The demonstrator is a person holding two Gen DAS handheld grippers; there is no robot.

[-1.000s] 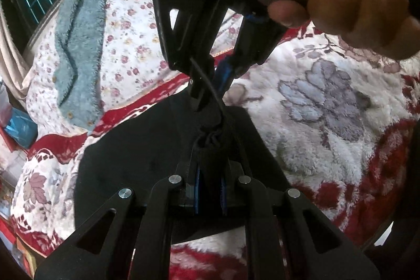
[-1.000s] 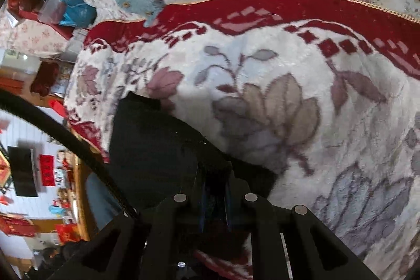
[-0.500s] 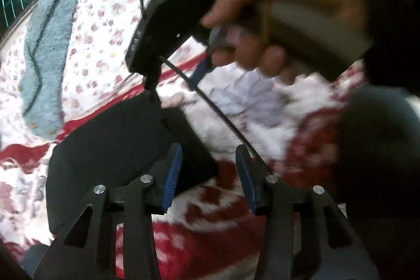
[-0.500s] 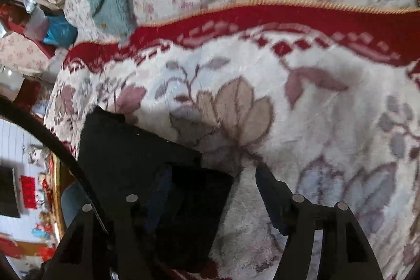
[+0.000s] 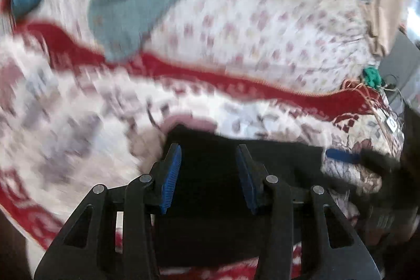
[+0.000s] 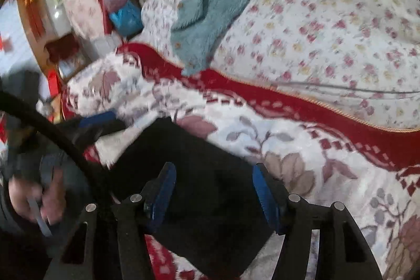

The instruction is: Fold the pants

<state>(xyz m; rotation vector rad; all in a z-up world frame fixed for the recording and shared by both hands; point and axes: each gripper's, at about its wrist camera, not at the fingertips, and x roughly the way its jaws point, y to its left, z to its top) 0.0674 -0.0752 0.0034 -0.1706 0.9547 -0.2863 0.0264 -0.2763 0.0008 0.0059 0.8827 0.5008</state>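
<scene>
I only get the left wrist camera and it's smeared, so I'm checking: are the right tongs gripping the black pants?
Observer: No. The right tongs are apart and closing, with the black pants below the gap and the pads not pressing them.
Operator: Anything near the pants I can't see?
Observer: Yes. The left hand grips a handle at the lower left of the right wrist view, beside the pants.
</scene>
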